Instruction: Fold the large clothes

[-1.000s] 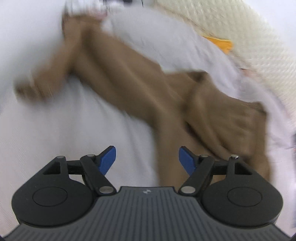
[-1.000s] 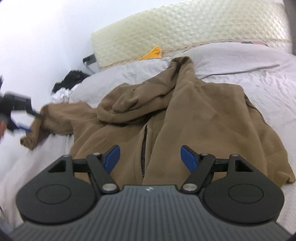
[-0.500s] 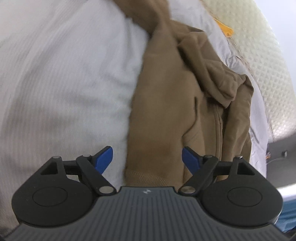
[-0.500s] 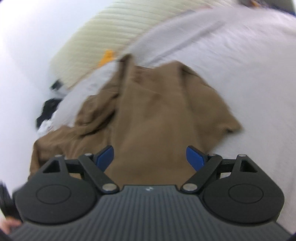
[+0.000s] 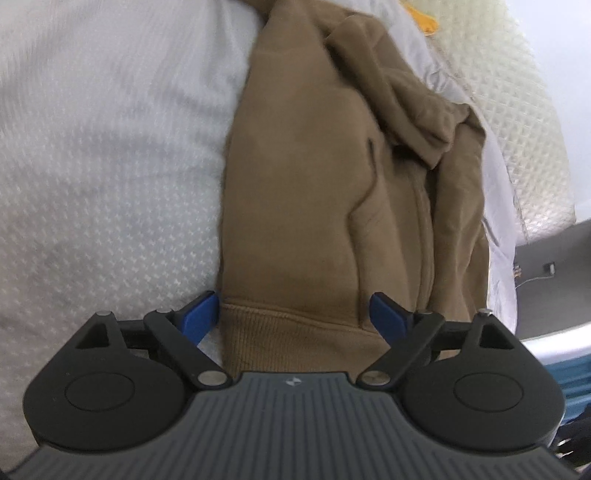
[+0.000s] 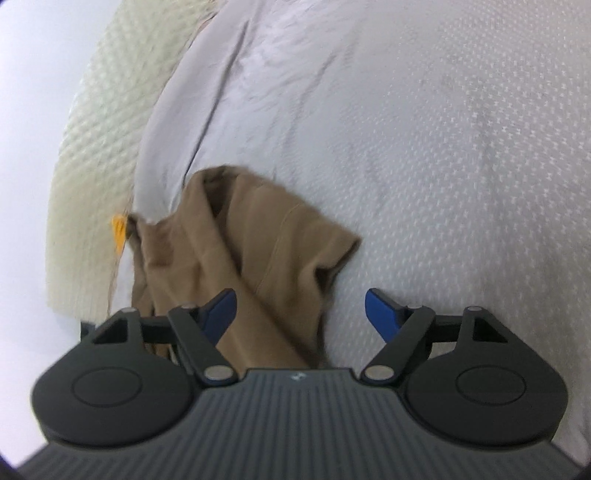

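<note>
Left gripper [image 5: 295, 314]: jaws spread wide, blue fingertips [image 5: 201, 312] either side of the ribbed hem of a brown hoodie [image 5: 314, 192], pinching nothing; whether the tips touch the cloth cannot be told.

Hoodie, left view: lies on a white bedspread [image 5: 110, 166], running from the gripper at 6 o'clock up toward 12. Zip line right of centre; a crumpled fold, hood or sleeve, bunched at 1 o'clock.

Beyond it, 1 to 3 o'clock: a cream quilted mattress or headboard [image 5: 517, 92] along the bed edge, with a small orange item [image 5: 424, 22] wedged against it at 1 o'clock. At 3 o'clock, grey floor with a cable and plug [image 5: 543, 271].

Right gripper [image 6: 300, 308]: jaws spread wide, empty. A rumpled end of the hoodie [image 6: 258, 240] lies between and ahead of the fingers, nearer the left one.

Bedspread [image 6: 424, 147] fills 12 to 4 o'clock, creased toward 11. Cream quilting [image 6: 92, 147] at 9 to 11 o'clock; the orange item [image 6: 119, 229] at 9, just beside the hoodie.
</note>
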### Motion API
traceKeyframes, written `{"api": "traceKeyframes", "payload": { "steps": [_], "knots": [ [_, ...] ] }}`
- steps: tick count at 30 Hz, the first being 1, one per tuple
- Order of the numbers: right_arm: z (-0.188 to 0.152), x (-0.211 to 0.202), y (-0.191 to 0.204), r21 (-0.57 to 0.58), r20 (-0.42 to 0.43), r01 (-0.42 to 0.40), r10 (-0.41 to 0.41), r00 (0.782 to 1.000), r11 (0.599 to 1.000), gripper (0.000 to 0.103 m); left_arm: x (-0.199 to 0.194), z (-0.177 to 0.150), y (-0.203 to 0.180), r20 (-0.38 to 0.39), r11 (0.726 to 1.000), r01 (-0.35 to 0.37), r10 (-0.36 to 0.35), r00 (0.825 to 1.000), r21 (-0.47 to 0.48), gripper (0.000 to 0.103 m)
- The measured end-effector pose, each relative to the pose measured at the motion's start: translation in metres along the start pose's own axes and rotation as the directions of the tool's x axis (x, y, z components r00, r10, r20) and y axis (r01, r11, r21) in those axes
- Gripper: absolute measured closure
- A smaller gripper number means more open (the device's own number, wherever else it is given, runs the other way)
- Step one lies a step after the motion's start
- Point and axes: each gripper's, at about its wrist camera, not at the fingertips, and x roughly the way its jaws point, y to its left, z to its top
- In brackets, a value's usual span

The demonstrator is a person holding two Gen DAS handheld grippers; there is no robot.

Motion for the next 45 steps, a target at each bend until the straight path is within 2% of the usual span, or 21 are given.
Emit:
{"api": "traceKeyframes", "payload": {
  "steps": [4, 6, 8, 11, 13, 16, 18, 19, 21, 23, 25, 27, 29, 35, 40, 45],
  "knots": [
    [0.016, 0.018, 0.011, -0.039, 0.053, 0.056, -0.054, 0.997, 0.998, 0.033, 0.005, 0.001, 0.002, 0.005, 0.999, 0.031, -0.031, 1.000, -0.008, 0.009],
    [0.028, 0.020, 0.020, -0.120, 0.103, 0.114, -0.101, 0.989, 0.986, 0.033, 0.008, 0.002, 0.002, 0.006, 0.999, 0.034, -0.034, 0.999, -0.005, 0.009],
    [0.039, 0.027, 0.025, -0.169, 0.096, 0.115, -0.100, 0.990, 0.979, 0.034, 0.009, 0.001, 0.003, 0.009, 0.999, 0.042, -0.042, 0.999, -0.005, 0.008],
    [0.054, 0.059, 0.027, -0.181, -0.046, 0.102, -0.112, 0.993, 0.978, 0.034, 0.013, 0.007, 0.003, -0.013, 0.998, 0.060, -0.060, 0.998, 0.007, 0.008],
    [0.061, 0.079, 0.033, -0.251, -0.134, 0.096, -0.133, 0.982, 0.963, 0.033, 0.019, 0.010, 0.004, -0.015, 0.998, 0.069, -0.069, 0.998, 0.009, 0.008],
    [0.069, 0.096, 0.040, -0.321, -0.222, 0.040, -0.116, 0.968, 0.946, 0.033, 0.026, 0.008, -0.001, -0.006, 0.997, 0.059, -0.059, 0.998, 0.046, 0.010],
    [0.073, 0.101, 0.037, -0.335, -0.256, 0.020, -0.112, 0.960, 0.942, 0.033, 0.029, 0.009, -0.007, -0.001, 0.996, 0.014, -0.014, 1.000, 0.090, 0.031],
    [0.074, 0.103, 0.036, -0.325, -0.263, 0.011, -0.102, 0.959, 0.946, 0.033, 0.029, 0.010, -0.009, 0.004, 0.994, -0.010, 0.009, 1.000, 0.111, 0.037],
    [0.070, 0.106, 0.040, -0.358, -0.265, 0.011, -0.113, 0.957, 0.934, 0.033, 0.032, 0.011, -0.012, 0.015, 0.991, -0.023, 0.022, 1.000, 0.128, 0.058],
    [0.062, 0.107, 0.047, -0.421, -0.265, 0.009, -0.133, 0.955, 0.907, 0.033, 0.029, 0.011, -0.016, 0.031, 0.989, -0.017, 0.013, 0.999, 0.146, 0.071],
    [0.057, 0.107, 0.053, -0.442, -0.280, -0.006, -0.132, 0.951, 0.897, 0.041, 0.025, 0.012, -0.021, 0.055, 0.991, 0.002, -0.009, 0.998, 0.131, 0.073],
    [0.053, 0.103, 0.055, -0.431, -0.311, -0.027, -0.121, 0.943, 0.902, 0.070, 0.012, 0.012, -0.022, 0.085, 0.992, 0.034, -0.044, 0.995, 0.119, 0.075],
    [0.050, 0.097, 0.054, -0.414, -0.351, -0.073, -0.085, 0.933, 0.907, 0.081, 0.000, 0.012, -0.022, 0.113, 0.992, 0.050, -0.063, 0.992, 0.115, 0.076],
    [0.033, 0.059, 0.071, -0.441, -0.350, -0.141, -0.025, 0.936, 0.886, 0.087, -0.027, 0.022, -0.021, 0.159, 0.991, 0.073, -0.090, 0.983, 0.111, 0.079],
    [0.017, 0.010, 0.090, -0.521, -0.380, -0.215, 0.001, 0.925, 0.826, 0.089, -0.064, 0.044, -0.014, 0.177, 0.990, 0.074, -0.094, 0.980, 0.119, 0.080],
    [-0.015, -0.036, 0.114, -0.600, -0.411, -0.261, -0.011, 0.912, 0.756, 0.089, -0.110, 0.060, -0.007, 0.202, 0.986, 0.017, -0.050, 0.978, 0.163, 0.081]
  ]
}}
